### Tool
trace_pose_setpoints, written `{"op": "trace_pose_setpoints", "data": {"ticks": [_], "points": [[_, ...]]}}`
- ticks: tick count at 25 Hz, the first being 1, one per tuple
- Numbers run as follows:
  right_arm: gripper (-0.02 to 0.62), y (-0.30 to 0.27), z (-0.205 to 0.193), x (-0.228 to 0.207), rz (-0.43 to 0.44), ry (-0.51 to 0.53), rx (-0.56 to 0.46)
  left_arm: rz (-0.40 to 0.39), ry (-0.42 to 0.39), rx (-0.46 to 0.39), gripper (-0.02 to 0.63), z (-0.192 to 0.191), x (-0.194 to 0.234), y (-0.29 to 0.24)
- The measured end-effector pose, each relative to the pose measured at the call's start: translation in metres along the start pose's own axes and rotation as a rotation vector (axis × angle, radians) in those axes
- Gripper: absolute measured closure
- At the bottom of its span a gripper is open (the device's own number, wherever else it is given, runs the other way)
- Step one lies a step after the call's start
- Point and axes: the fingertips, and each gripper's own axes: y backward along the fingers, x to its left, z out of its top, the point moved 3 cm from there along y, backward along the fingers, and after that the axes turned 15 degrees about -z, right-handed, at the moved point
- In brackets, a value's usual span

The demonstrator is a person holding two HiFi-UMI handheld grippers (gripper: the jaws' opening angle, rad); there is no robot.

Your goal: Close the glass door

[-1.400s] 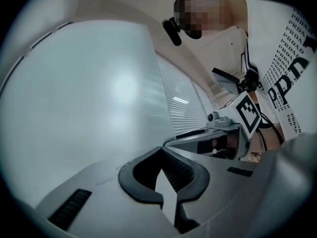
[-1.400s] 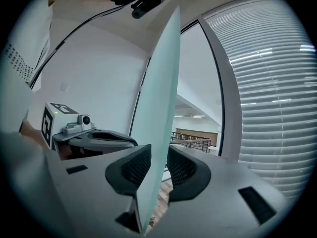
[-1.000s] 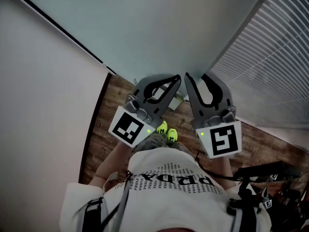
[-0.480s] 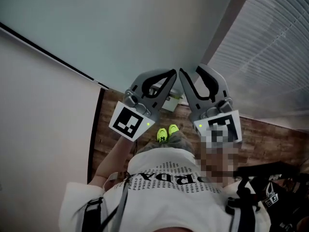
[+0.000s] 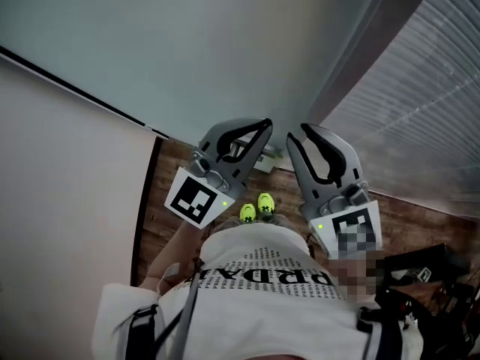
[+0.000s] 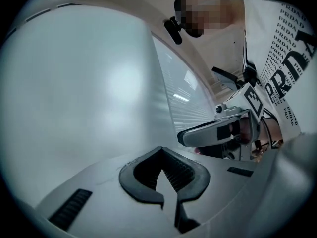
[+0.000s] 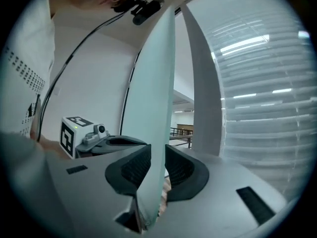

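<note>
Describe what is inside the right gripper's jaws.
The edge of the glass door, clamped between the right gripper's pads. Its frosted pane covers the space deeper between the jaws.

Wood plank floor (image 5: 152, 208), plain pale wall (image 5: 67, 201), slatted blinds (image 5: 420, 103) (bright light streaks across them).

It looked like an office or similar commercial building. A tall frosted glass door (image 5: 187, 43) stood beside a wall of horizontal blinds (image 5: 420, 103) on the right. A plain white wall (image 5: 60, 201) rose on the left, above a wood-plank floor (image 5: 161, 201). Past the door's edge, a railing (image 7: 182, 131) and strip ceiling lights (image 7: 185, 110) showed in a far hall.
</note>
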Motion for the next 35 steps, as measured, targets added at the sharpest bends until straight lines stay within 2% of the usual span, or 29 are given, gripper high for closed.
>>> {"op": "trace_pose_setpoints", "data": {"ticks": [2, 8, 17, 19, 24, 29, 35], "points": [[0.514, 0.000, 0.000, 0.003, 0.031, -0.006, -0.021, 0.007, -0.013, -0.014, 0.606, 0.000, 0.002, 0.000], [0.514, 0.002, -0.001, 0.017, 0.073, 0.069, -0.048, 0.029, -0.059, -0.033, 0.606, 0.002, 0.004, -0.004], [0.515, 0.011, -0.003, 0.031, 0.116, 0.048, -0.075, 0.066, -0.068, -0.032, 0.606, -0.009, 0.012, -0.013], [0.525, 0.012, -0.003, 0.031, 0.115, 0.041, -0.075, 0.073, -0.065, -0.029, 0.606, -0.010, 0.014, -0.014], [0.595, 0.012, 0.001, 0.030, 0.098, 0.062, -0.088, 0.080, -0.056, -0.061, 0.606, -0.009, 0.014, -0.012], [0.597, 0.009, 0.002, 0.029, 0.076, 0.076, -0.091, 0.091, -0.061, -0.032, 0.606, -0.009, 0.012, -0.010], [0.597, 0.003, -0.001, 0.027, 0.060, 0.078, -0.076, 0.091, -0.047, -0.053, 0.606, -0.001, 0.004, -0.005]]}}
